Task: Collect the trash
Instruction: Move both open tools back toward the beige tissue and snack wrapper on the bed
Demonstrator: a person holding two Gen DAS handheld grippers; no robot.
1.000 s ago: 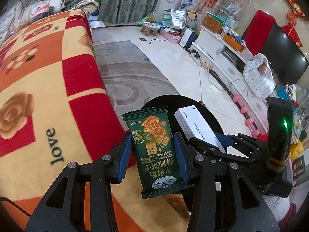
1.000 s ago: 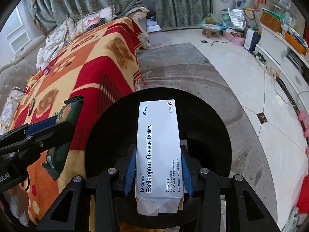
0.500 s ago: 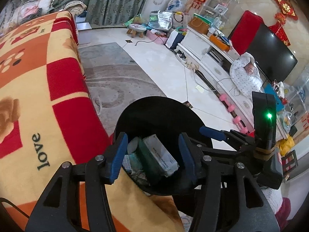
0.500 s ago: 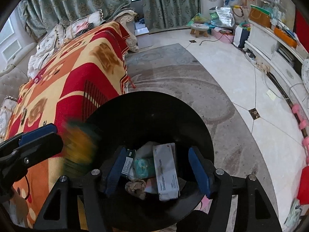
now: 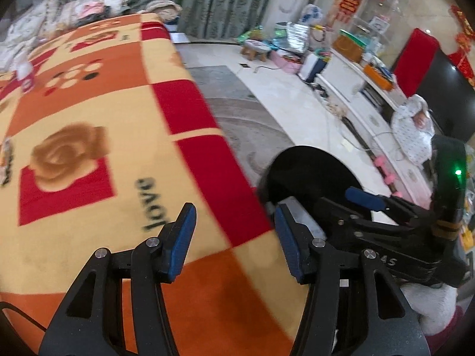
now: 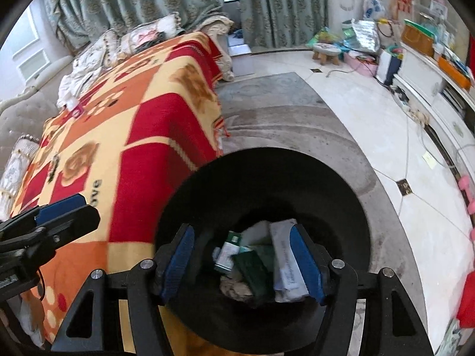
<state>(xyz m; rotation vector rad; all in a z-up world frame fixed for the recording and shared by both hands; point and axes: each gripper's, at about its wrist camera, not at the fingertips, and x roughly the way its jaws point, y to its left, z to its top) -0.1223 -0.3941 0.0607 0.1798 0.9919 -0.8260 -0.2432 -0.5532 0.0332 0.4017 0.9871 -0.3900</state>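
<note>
A black round bin point(image 6: 267, 178) stands on the floor beside the blanket-covered sofa; it also shows in the left wrist view point(image 5: 308, 169). Inside lie the white tablet box point(image 6: 286, 264), the green biscuit packet point(image 6: 252, 270) and other small packs. My right gripper point(image 6: 242, 262) is open and empty above the bin's mouth. My left gripper point(image 5: 234, 237) is open and empty over the red, orange and yellow blanket point(image 5: 89, 148), left of the bin. The right gripper also shows in the left wrist view point(image 5: 365, 200).
A small pink-and-white item point(image 5: 25, 74) lies far back on the blanket, and another item point(image 5: 6, 160) sits at its left edge. A grey rug point(image 6: 282, 124) and pale tiled floor lie beyond the bin. A white TV cabinet point(image 5: 365, 101) lines the right wall.
Both grippers opened and dropped the biscuit packet and the tablet box into the bin. The left gripper has since swung left over the blanket.
</note>
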